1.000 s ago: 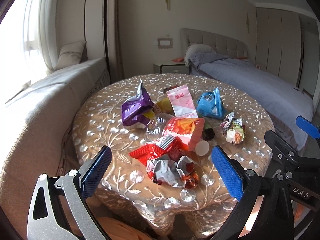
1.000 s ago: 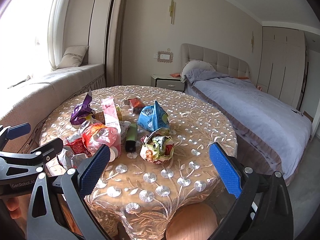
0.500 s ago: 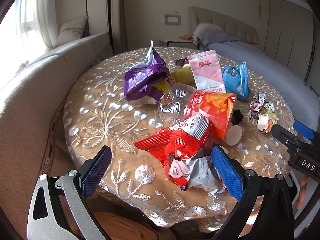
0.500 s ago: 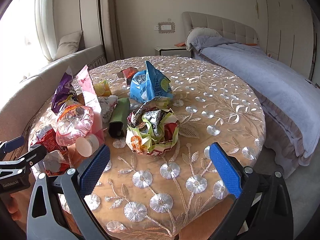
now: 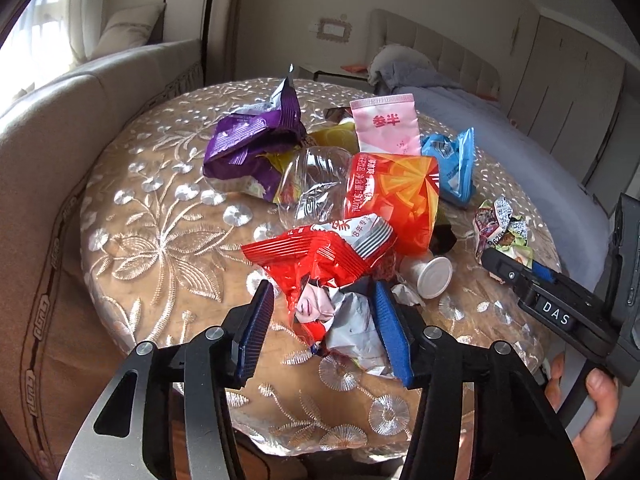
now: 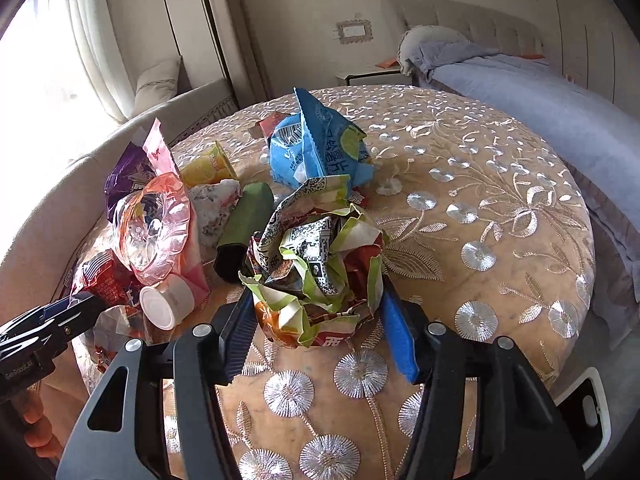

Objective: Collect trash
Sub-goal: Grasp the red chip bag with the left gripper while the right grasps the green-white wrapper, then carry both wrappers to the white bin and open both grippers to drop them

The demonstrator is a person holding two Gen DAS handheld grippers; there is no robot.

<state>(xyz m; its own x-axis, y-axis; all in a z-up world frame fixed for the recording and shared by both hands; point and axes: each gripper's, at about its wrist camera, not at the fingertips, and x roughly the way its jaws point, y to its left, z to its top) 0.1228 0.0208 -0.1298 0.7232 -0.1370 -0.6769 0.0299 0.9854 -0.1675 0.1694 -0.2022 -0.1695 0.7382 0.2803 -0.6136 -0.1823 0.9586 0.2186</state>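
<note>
Bedroom light falls across a round table (image 6: 500,240) in a beige embroidered cloth, and both grippers have dropped from well above its edge a second ago to right against the litter. Nearest in the left wrist view, the left gripper (image 5: 324,330) had its jaws spread wide half a second ago; they are now closing around the crumpled red-and-silver wrapper (image 5: 320,276) at the table's 6 o'clock edge, the right pad against the foil, the left pad seemingly a sliver clear. In the right wrist view the right gripper (image 6: 314,334) is likewise closing on the crumpled green-and-white wrapper ball (image 6: 320,256), which fills the gap between both blue pads; whether they already press it I cannot tell. So the first two pickups look under way, neither piece lifted yet. Beyond, toward the centre, lie the squashed clear bottle (image 5: 316,188) with its white cap (image 5: 434,278), an orange packet (image 5: 400,196) and a dark green tube (image 6: 244,228). Farther, around 12 o'clock, sit a purple bag (image 5: 252,148), a pink pouch (image 5: 386,124) and a blue chip bag (image 6: 316,148). No bin shows in either view. Behind everything stand a bed (image 6: 540,80) and a window seat (image 5: 80,92).
</note>
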